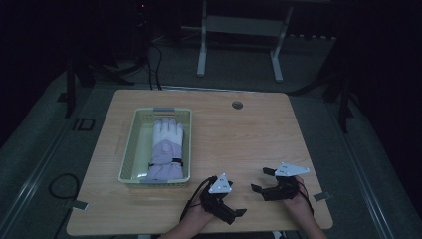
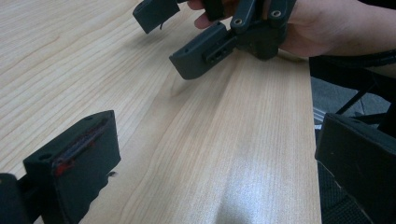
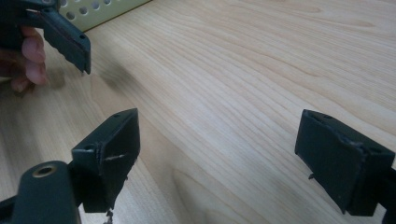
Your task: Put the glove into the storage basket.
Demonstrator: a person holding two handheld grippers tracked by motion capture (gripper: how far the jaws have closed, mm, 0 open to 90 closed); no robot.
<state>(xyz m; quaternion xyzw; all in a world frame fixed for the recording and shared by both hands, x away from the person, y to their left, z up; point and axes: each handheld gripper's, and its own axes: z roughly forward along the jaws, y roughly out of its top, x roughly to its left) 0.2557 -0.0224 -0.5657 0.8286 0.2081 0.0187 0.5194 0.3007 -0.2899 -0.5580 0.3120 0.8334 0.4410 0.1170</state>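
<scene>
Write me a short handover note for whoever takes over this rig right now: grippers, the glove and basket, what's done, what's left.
Left gripper: open, empty, low over the table's near edge.
Right gripper: open, empty, beside the left one, jaws facing it.
Glove: lies flat in the basket on the table's left side, fingers pointing away from the person.
Done: the glove is in the basket, neither gripper touching it.
Left: nothing obvious; perhaps only to check the glove's placement.

Smooth wood table (image 1: pixel 239 139), seemingly cloth glove (image 1: pixel 167 149)

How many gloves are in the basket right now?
1. A white and lilac glove lies flat in the yellow basket at the table's left side, fingers pointing away from the person. Another underneath could be hidden.
</scene>
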